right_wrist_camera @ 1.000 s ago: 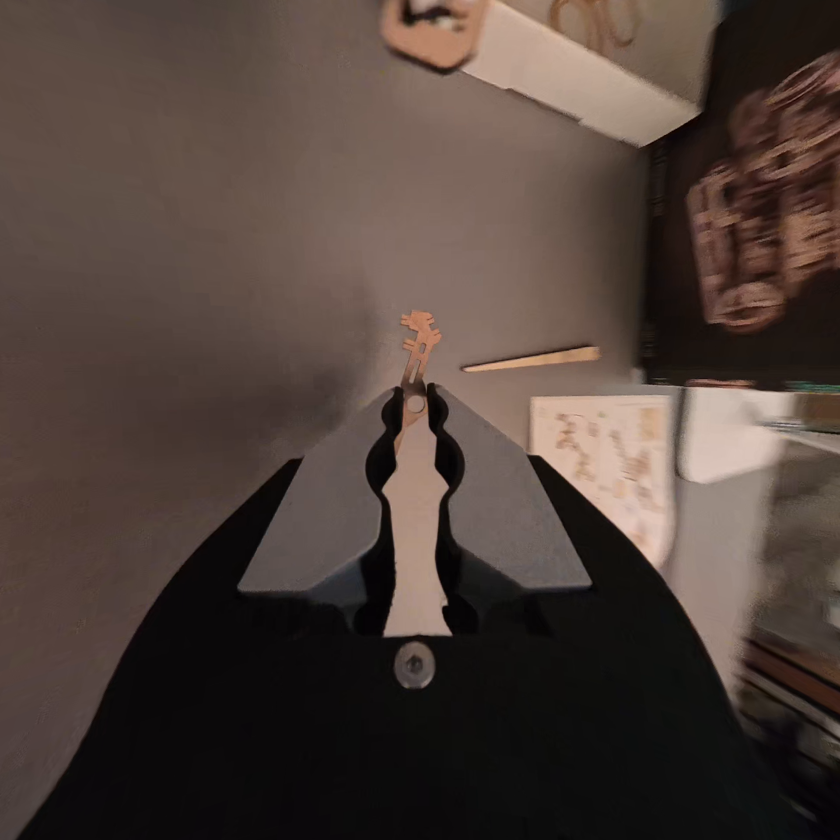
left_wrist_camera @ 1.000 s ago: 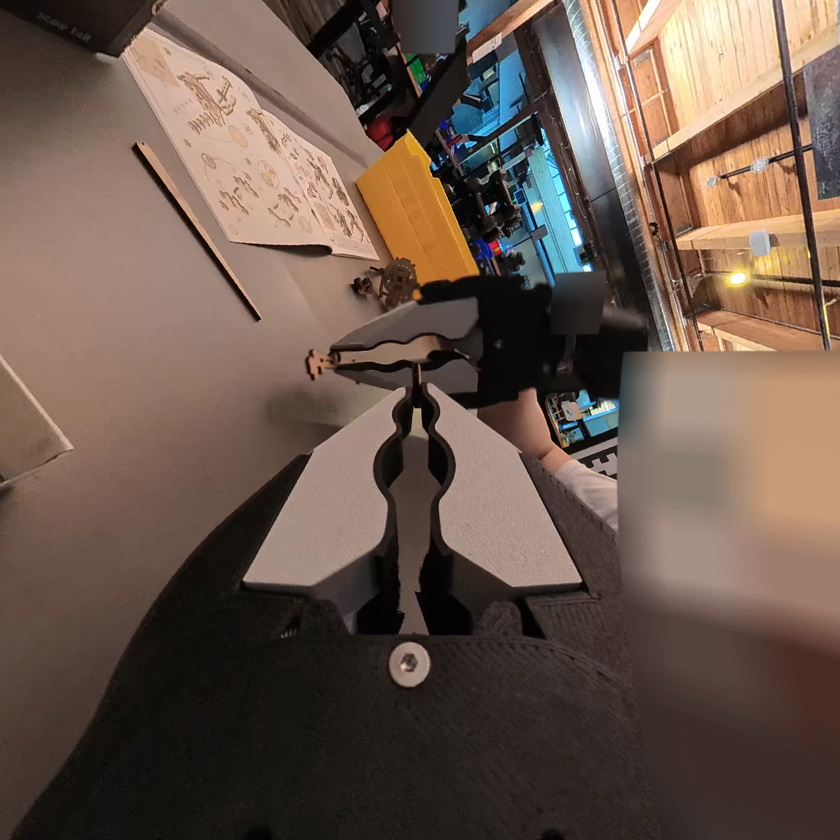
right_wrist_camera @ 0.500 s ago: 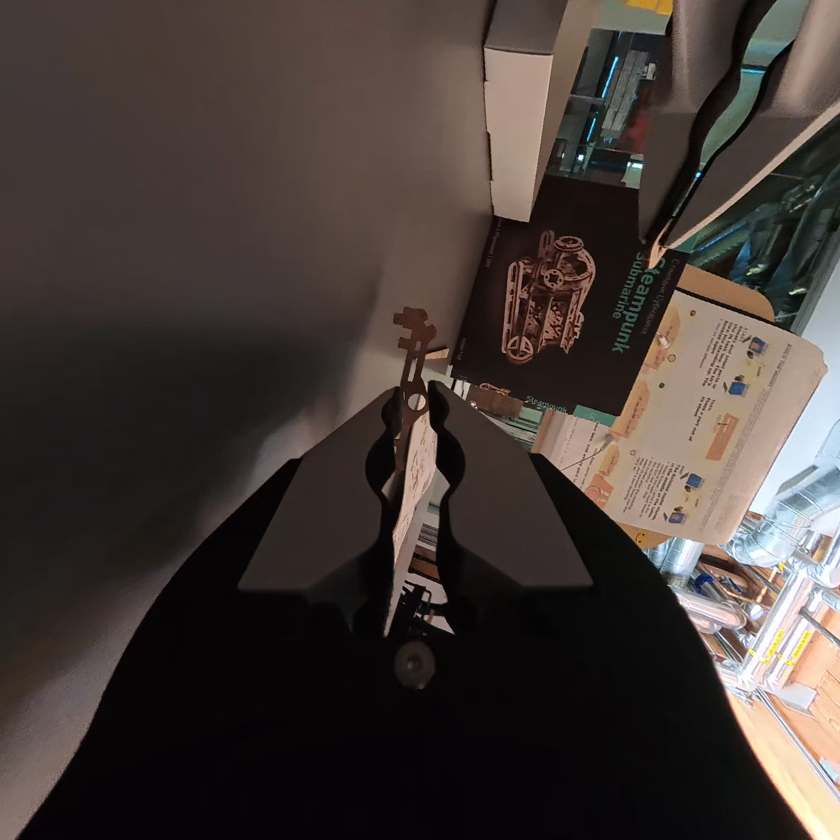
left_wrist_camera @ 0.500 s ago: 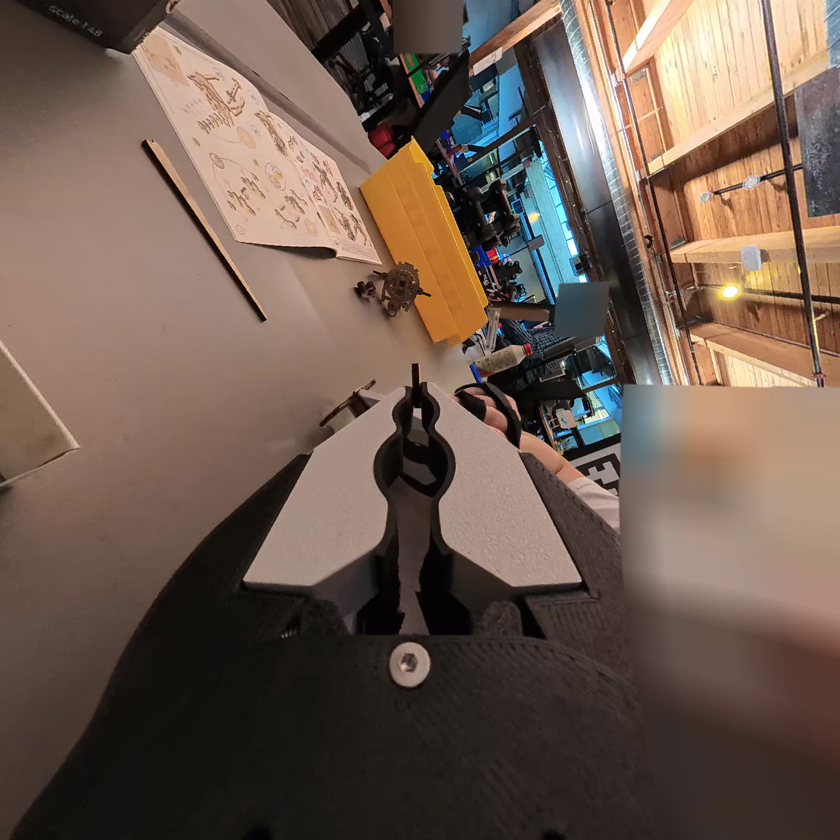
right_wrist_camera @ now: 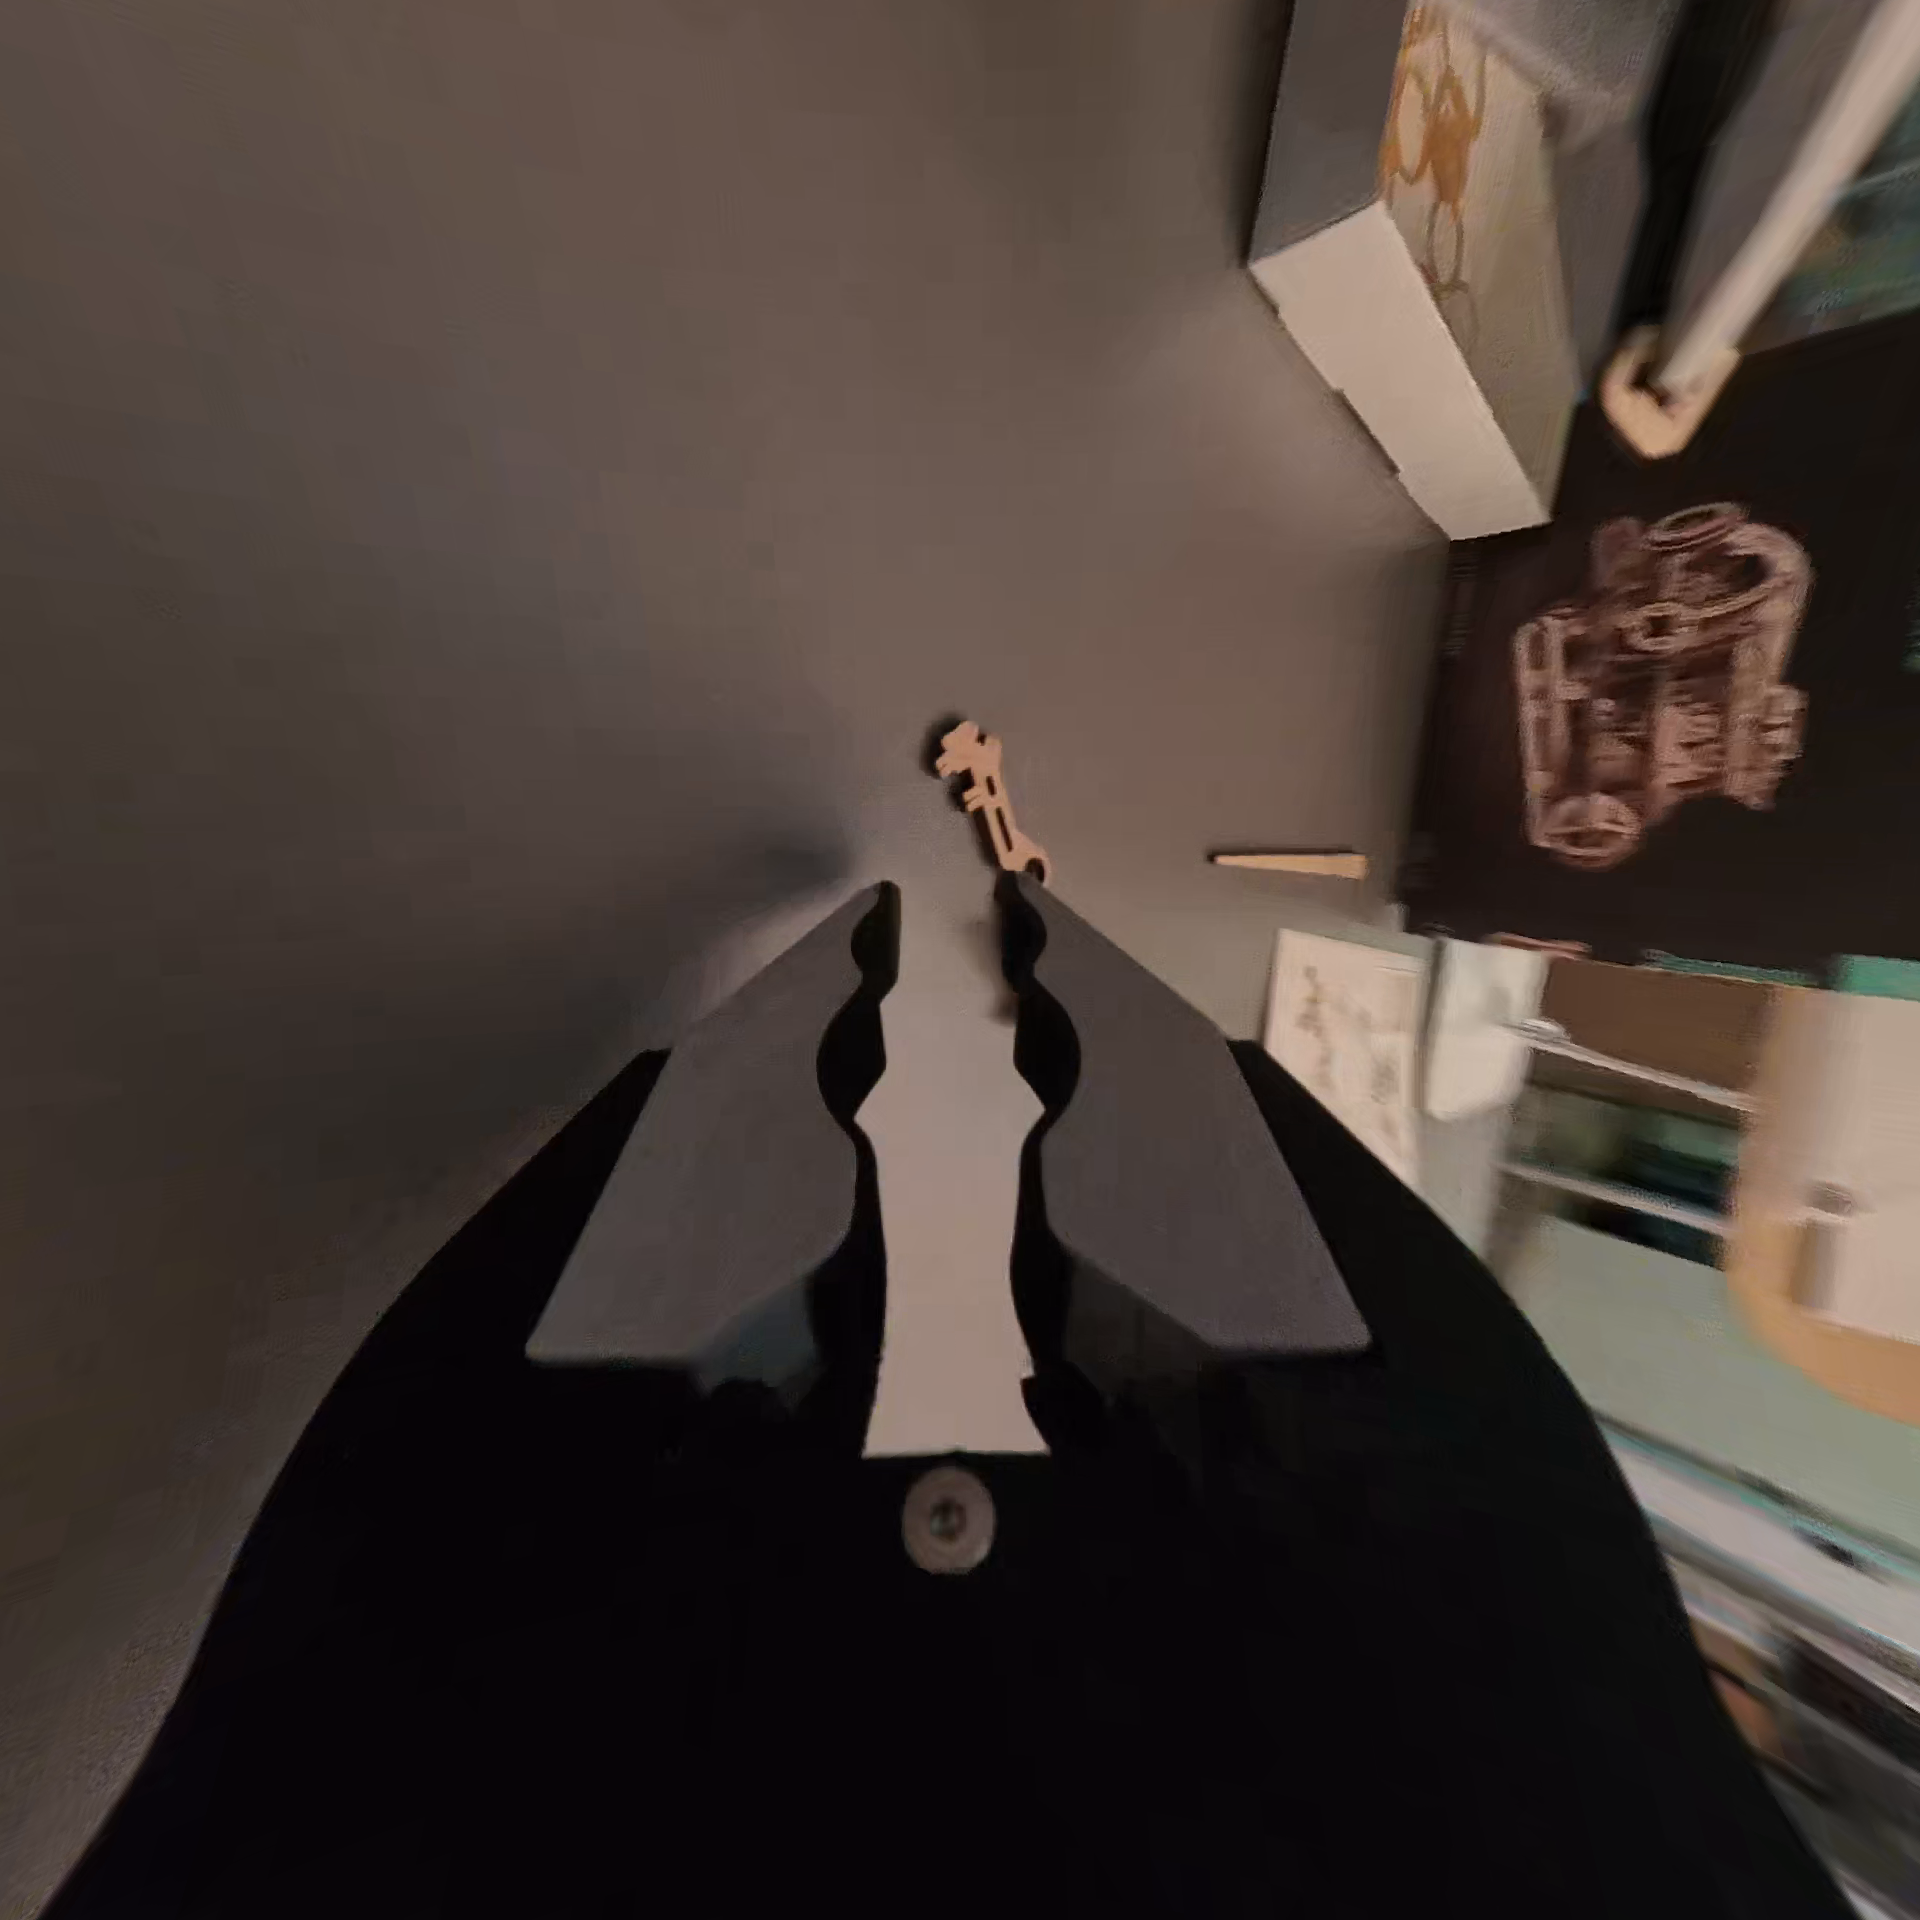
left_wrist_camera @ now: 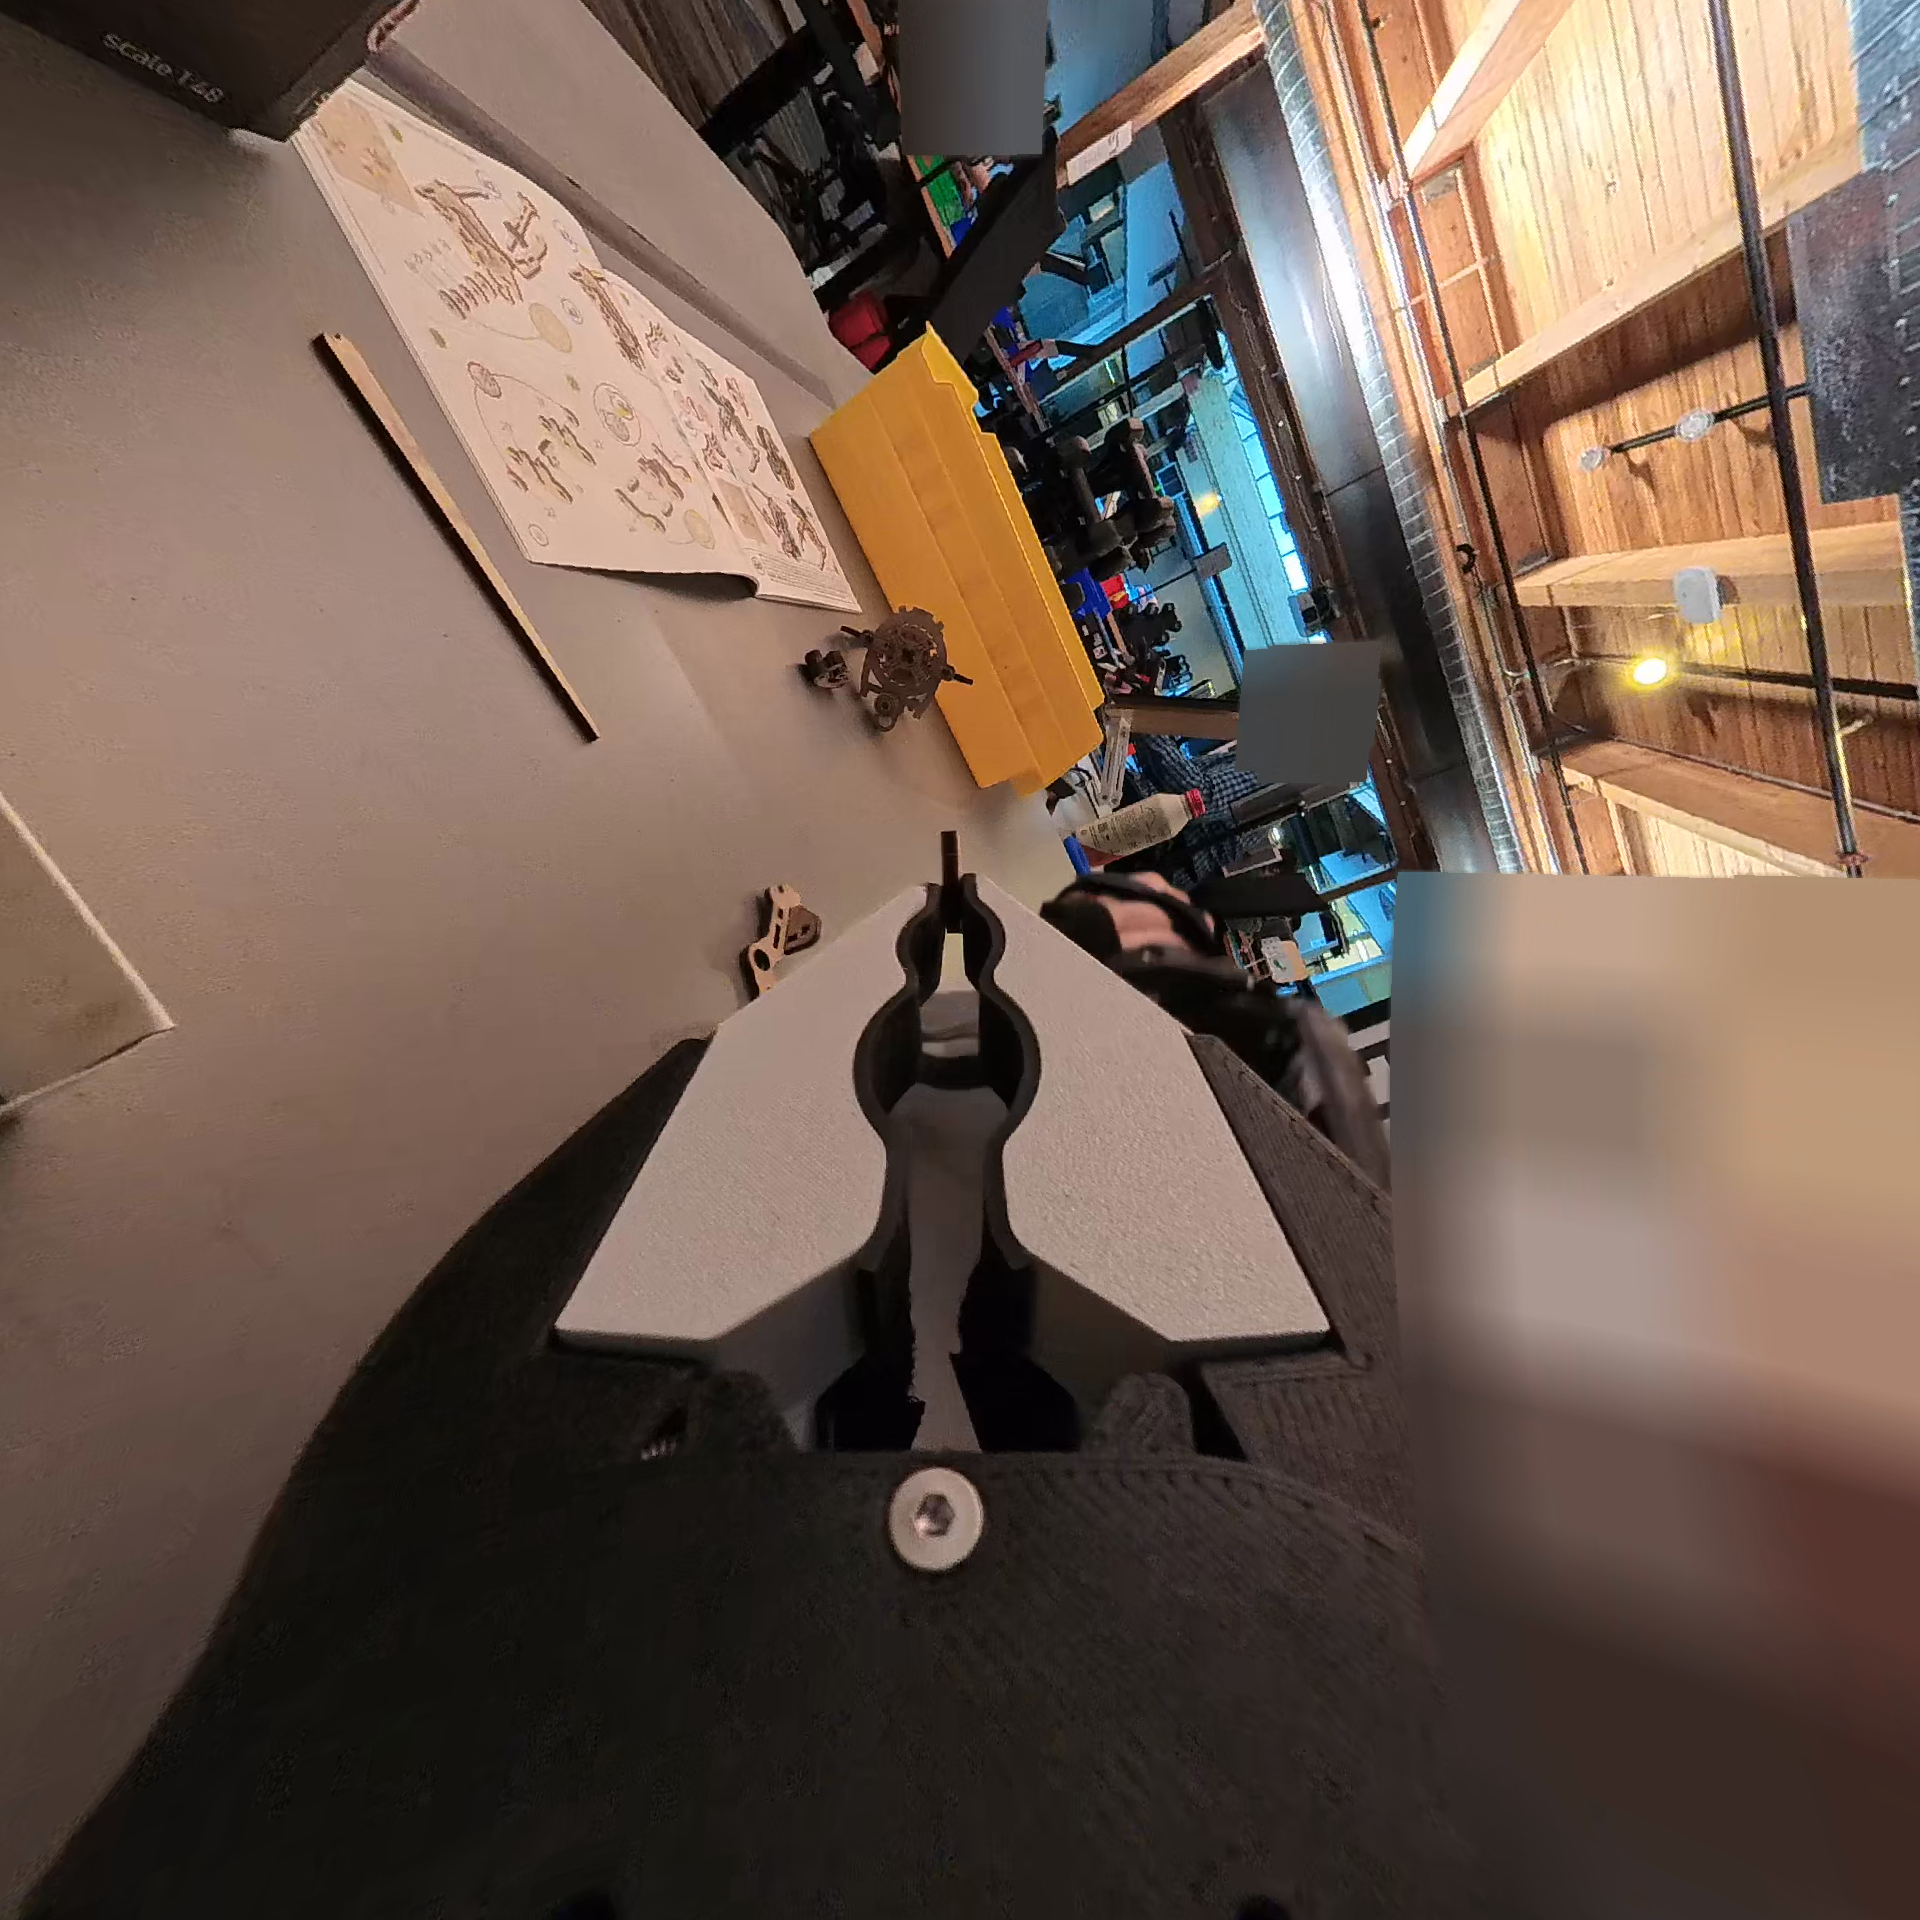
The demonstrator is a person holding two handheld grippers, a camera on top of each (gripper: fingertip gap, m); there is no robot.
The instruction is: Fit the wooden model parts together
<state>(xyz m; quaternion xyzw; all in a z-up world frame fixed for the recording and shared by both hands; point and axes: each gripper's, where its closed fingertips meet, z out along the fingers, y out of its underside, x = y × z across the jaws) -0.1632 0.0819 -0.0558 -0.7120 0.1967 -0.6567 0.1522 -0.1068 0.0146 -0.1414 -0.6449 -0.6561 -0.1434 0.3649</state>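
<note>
— Wooden model parts first: where did you have them?

— My left gripper (left_wrist_camera: 948,891) was clenched on a thin dark wooden pin (left_wrist_camera: 949,858) that stuck out past its tips. Only the left wrist view showed a pale flat cut-out piece (left_wrist_camera: 775,935) lying on the grey table (left_wrist_camera: 312,935) just left of those fingers, a small dark geared wooden assembly (left_wrist_camera: 902,665) beside the yellow plastic bin (left_wrist_camera: 956,561), and the open instruction booklet (left_wrist_camera: 582,384).

— And the right side?

— My right gripper (right_wrist_camera: 943,891) stood released, jaws apart. Only its view showed the small notched light-wood strip (right_wrist_camera: 987,800), lying just beyond the right fingertip; I couldn't tell whether it touched. A thin wooden stick (right_wrist_camera: 1288,862) lay off to the right.
</note>
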